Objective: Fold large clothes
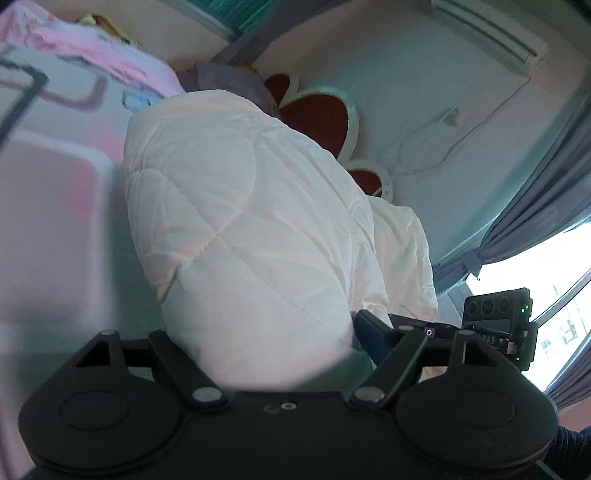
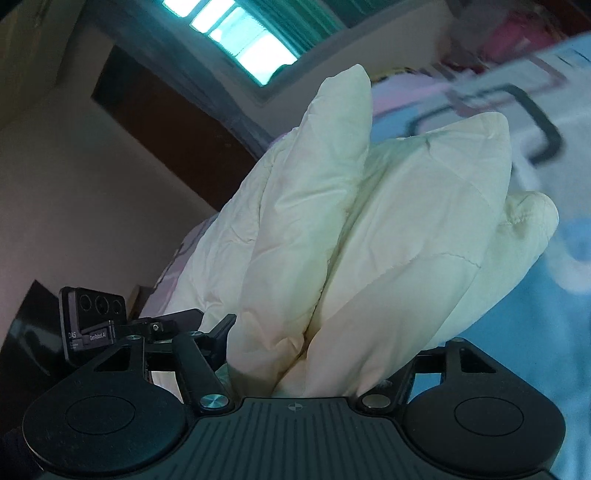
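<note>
We see a home bedroom: bed (image 1: 55,192) with pink-and-blue patterned sheet, heart-shaped red headboard (image 1: 314,114), wall air conditioner (image 1: 487,33), grey curtain (image 1: 546,192) tied back at a bright window (image 1: 535,280), dark wooden door (image 2: 173,136).

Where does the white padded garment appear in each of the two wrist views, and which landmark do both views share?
Left wrist view: the white padded garment fills the centre, running down into the left gripper.
Right wrist view: it stands bunched in thick folds at centre, rising from the right gripper.
Shared landmark: the pink and blue patterned bed sheet beside the garment.
</note>
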A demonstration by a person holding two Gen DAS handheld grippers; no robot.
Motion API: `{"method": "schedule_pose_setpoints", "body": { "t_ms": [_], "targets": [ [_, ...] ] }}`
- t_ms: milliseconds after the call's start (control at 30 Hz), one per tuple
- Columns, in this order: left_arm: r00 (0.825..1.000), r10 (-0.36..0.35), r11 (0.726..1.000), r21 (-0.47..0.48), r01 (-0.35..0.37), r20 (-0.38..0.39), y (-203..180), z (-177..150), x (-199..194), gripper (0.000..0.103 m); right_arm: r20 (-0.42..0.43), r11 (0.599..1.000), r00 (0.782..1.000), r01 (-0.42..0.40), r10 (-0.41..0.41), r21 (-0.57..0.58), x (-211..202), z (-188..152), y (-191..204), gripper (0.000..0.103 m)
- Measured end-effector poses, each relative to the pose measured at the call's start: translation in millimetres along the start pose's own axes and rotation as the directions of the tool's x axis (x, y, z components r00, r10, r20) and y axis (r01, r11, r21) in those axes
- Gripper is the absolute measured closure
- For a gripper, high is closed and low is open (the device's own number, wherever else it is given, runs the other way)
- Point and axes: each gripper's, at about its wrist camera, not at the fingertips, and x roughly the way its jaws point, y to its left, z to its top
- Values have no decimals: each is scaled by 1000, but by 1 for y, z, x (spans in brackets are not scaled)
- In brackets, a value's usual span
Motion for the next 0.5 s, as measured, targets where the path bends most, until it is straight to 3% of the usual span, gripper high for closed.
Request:
{"method": "schedule_pose_setpoints", "body": {
  "t_ms": [267, 500],
  "targets": [
    [992, 74, 997, -3, -74, 107, 49, 15, -98, 24, -48, 993, 997, -66, 61, -102, 102, 13, 77, 37],
    [983, 129, 991, -63, -121, 134, 91, 0, -160, 24, -114, 988, 989, -104, 91, -116, 190, -6, 114, 37]
  ]
}}
